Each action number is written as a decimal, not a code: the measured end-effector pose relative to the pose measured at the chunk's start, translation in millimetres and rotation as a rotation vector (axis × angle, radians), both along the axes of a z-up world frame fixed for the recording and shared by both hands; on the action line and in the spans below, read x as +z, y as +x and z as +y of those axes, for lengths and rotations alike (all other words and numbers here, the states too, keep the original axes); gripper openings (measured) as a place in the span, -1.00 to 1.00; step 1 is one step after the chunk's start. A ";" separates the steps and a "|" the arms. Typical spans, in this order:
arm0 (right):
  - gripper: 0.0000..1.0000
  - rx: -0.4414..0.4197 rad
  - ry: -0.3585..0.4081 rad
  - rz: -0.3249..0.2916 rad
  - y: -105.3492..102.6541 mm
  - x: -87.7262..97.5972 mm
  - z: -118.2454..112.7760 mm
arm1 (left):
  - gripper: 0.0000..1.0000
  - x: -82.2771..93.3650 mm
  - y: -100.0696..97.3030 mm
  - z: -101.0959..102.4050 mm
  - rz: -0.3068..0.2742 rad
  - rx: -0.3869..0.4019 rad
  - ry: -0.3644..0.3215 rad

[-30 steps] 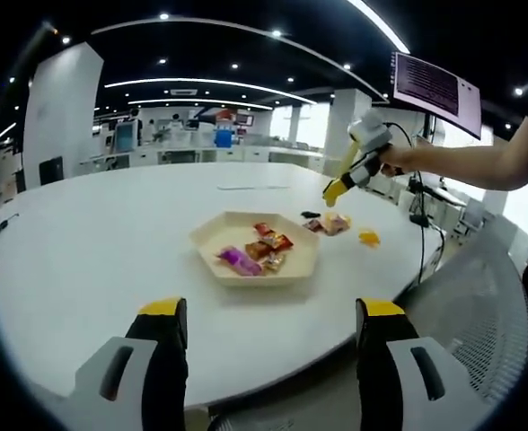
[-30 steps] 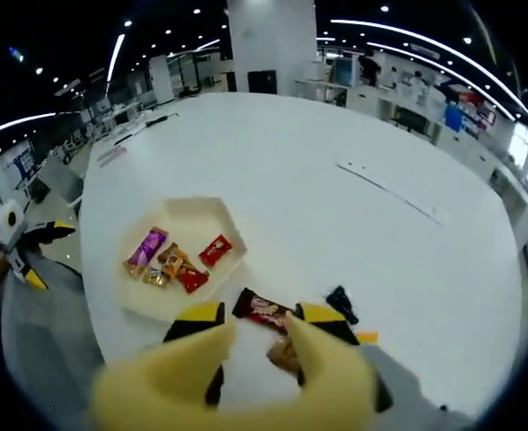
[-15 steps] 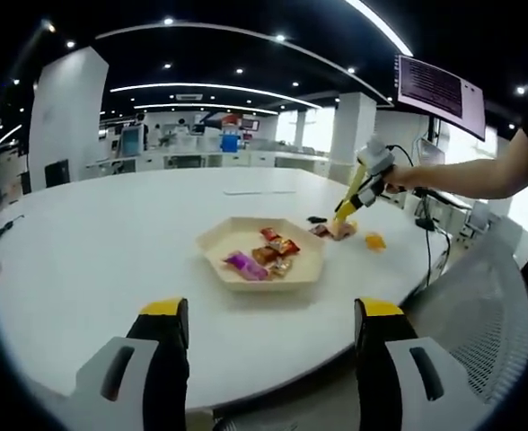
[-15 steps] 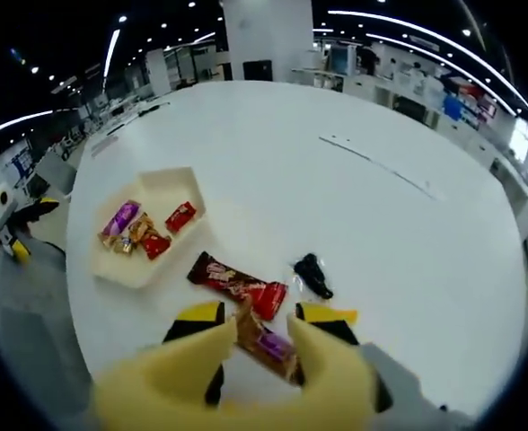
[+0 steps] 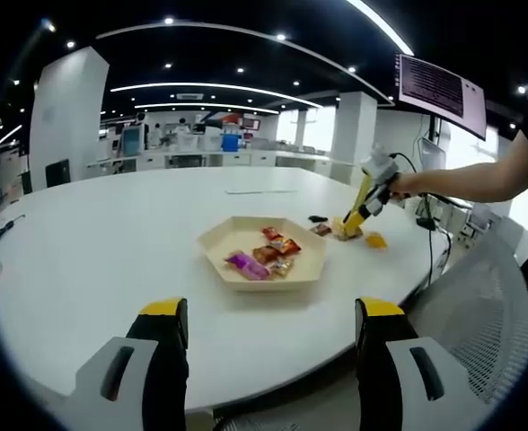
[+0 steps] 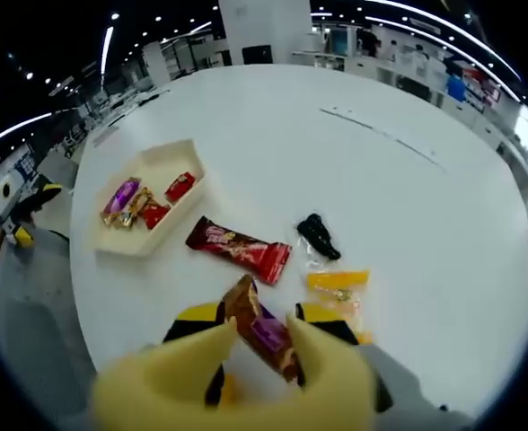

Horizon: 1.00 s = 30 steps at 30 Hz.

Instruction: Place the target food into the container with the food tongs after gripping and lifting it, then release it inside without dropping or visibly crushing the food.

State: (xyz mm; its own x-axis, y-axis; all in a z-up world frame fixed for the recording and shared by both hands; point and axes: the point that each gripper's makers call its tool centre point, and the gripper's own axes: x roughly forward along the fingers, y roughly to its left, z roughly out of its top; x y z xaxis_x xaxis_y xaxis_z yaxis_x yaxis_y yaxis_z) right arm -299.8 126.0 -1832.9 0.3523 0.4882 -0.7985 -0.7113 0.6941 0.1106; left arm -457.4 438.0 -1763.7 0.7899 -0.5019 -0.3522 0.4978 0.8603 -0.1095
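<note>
Right gripper view: yellow food tongs [image 6: 259, 346] rising from the bottom edge, tips either side of a brown-wrapped snack with a purple label [image 6: 262, 329]. Snack positioned between the tips on the white table [image 6: 273, 144]; contact with the tips not discernible, so pinching or merely straddling cannot be told. Right gripper [image 6: 259, 316] seated behind the tongs, black and yellow pads pressing the tong arms.

Beyond the tips: one red-wrapped bar [image 6: 238, 250], one small black-wrapped item [image 6: 318, 236] and one orange-yellow packet [image 6: 338, 281], all loose on the table near the snack. Further left, well apart: beige hexagonal tray [image 6: 185, 156] containing four wrapped items, one purple, one orange-brown, two red.

Left gripper view: left gripper [image 5: 269, 328] low at the table's near edge, jaws spread wide, nothing between them. Tray [image 5: 217, 241] at mid-table with its wrapped items; right gripper [image 5: 365, 199] and tongs lowered to the table just right of the tray, held by a person's hand, with an orange packet [image 5: 374, 240] beside the tips.

Surroundings: large round white table, open office hall, white pillars, ceiling strip lights, wall screen at upper right, mesh chair back at lower right.
</note>
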 end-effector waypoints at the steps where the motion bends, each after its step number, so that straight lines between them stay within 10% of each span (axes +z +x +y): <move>1: -0.39 0.005 -0.004 0.004 -3.0 -0.5 -0.7 | 0.45 -0.2 -0.1 -0.1 0.001 -0.001 0.000; 13: -0.42 0.143 -0.107 -0.037 -23.9 -10.8 0.4 | 0.45 -3.3 -2.0 -1.9 0.020 -0.015 0.007; 30: -0.56 0.097 -0.118 -0.006 -26.5 -11.6 4.9 | 0.49 -4.9 -3.0 -3.1 0.025 -0.031 0.017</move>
